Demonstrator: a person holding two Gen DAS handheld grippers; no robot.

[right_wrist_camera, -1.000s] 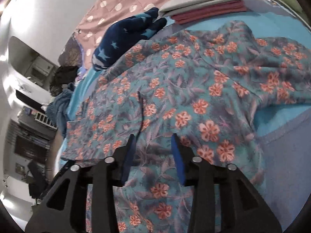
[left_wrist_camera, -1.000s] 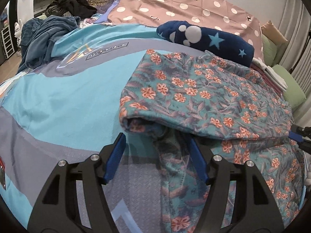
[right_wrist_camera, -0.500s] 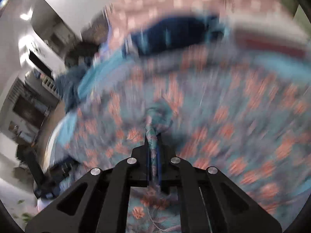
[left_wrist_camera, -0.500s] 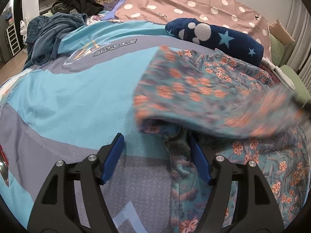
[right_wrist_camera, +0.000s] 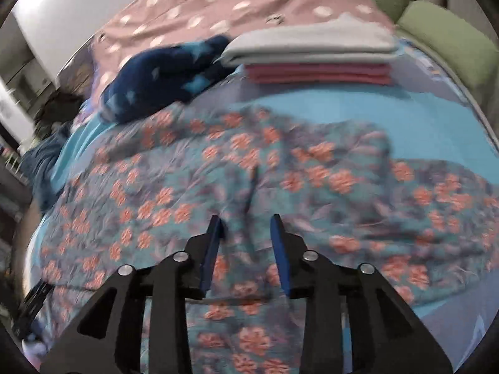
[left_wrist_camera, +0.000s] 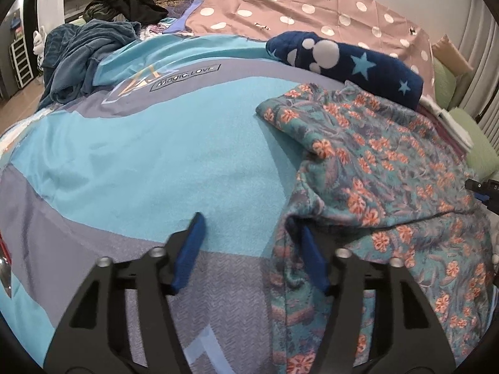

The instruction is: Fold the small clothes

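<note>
A teal garment with orange flowers [left_wrist_camera: 374, 168] lies folded over itself on the blue and grey bedspread [left_wrist_camera: 140, 155]. My left gripper [left_wrist_camera: 249, 243] is open and empty; its right finger touches the garment's near left edge. In the right wrist view the garment [right_wrist_camera: 249, 171] spreads under my right gripper [right_wrist_camera: 246, 233], which is open and empty just above the cloth. The right gripper's tip shows at the far right edge of the left wrist view [left_wrist_camera: 486, 187].
A dark blue starred fleece [left_wrist_camera: 343, 59] lies behind the garment. A stack of folded grey and red clothes [right_wrist_camera: 312, 56] sits at the back right. A pile of dark blue clothes [left_wrist_camera: 78, 53] lies far left. Green pillows [right_wrist_camera: 449, 37] line the right side.
My right gripper shut on a fold of the garment, pulled it over, then opened and let it go. The upper layer has shifted right. My left gripper stayed open.
</note>
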